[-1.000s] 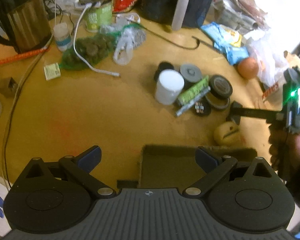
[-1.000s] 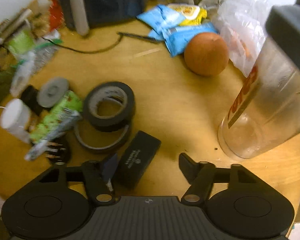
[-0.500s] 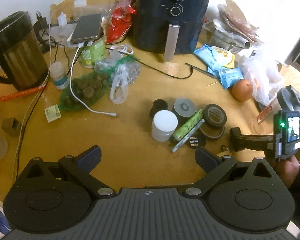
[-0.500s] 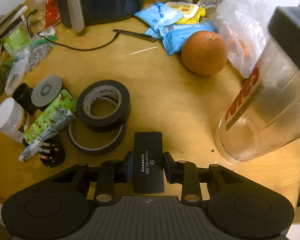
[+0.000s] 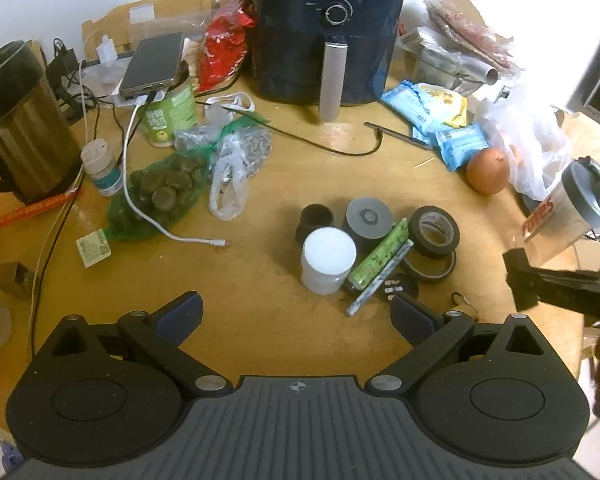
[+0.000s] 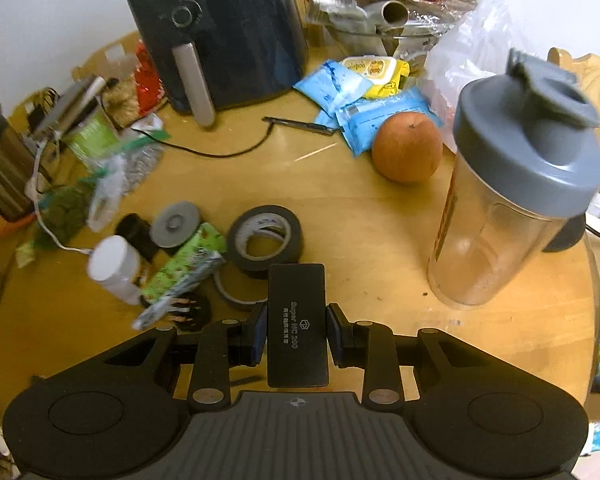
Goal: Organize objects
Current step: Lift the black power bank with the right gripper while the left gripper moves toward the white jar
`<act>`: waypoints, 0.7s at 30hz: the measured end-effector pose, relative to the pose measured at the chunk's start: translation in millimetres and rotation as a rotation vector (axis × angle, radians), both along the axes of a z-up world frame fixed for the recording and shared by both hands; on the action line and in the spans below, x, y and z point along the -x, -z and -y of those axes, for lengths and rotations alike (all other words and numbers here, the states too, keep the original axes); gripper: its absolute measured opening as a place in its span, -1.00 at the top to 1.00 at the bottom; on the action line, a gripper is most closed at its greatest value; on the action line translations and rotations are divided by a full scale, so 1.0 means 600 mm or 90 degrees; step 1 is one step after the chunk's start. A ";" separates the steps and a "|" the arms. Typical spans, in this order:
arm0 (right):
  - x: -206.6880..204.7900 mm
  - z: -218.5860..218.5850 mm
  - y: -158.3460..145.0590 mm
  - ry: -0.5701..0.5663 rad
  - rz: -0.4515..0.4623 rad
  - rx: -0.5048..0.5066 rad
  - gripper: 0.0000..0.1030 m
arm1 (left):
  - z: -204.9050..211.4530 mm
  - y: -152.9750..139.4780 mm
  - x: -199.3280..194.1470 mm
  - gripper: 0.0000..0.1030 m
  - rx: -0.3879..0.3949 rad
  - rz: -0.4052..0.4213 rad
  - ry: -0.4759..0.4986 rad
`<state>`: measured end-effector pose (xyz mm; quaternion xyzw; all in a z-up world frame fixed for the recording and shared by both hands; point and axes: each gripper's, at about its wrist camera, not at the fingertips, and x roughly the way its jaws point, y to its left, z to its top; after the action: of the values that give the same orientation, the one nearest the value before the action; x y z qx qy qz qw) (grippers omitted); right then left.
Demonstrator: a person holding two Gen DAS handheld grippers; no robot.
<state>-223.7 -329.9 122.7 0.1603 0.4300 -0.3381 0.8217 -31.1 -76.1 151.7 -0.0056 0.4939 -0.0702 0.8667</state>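
My right gripper (image 6: 297,330) is shut on a flat black box (image 6: 297,312) marked "Super NC 200" and holds it above the round wooden table (image 6: 360,240). It also shows at the right edge of the left wrist view (image 5: 520,280). My left gripper (image 5: 296,312) is open and empty, raised over the table's near side. In the middle lies a cluster: a white jar (image 5: 328,258), a grey-lidded can (image 5: 368,222), a small black cup (image 5: 315,220), a green packet (image 5: 378,258), two black tape rolls (image 5: 434,230) and a small black disc (image 5: 398,286).
A dark air fryer (image 5: 328,28) stands at the back. A kettle (image 5: 20,120), green can with phone (image 5: 168,112) and bagged items (image 5: 160,192) are left. An orange (image 5: 487,170), snack packets (image 5: 440,116) and a shaker bottle (image 6: 512,208) are right.
My right gripper closed on the black box and lifted it off the table. My left gripper rose and pulled back, so more of the table shows.
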 end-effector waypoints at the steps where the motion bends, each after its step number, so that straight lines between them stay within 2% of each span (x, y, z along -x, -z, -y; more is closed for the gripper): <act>1: 0.003 -0.005 -0.005 -0.001 0.004 -0.002 0.34 | 0.001 0.002 -0.003 -0.98 0.003 0.003 0.004; 17: 0.056 -0.068 -0.049 0.009 0.064 -0.045 0.34 | 0.035 0.083 -0.083 -0.97 0.019 0.026 0.073; 18: 0.060 -0.071 -0.051 0.011 0.065 -0.046 0.34 | 0.038 0.090 -0.089 -0.94 0.016 0.026 0.077; 19: 0.064 -0.074 -0.053 0.013 0.067 -0.047 0.34 | 0.041 0.097 -0.094 -0.80 0.013 0.026 0.082; 21: 0.071 -0.078 -0.056 0.017 0.071 -0.048 0.34 | 0.048 0.112 -0.106 -0.72 0.006 0.017 0.092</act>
<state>-266.4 -283.2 156.0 0.2155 0.3941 -0.3228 0.8331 32.8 -105.0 84.7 0.0267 0.4810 -0.1348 0.8659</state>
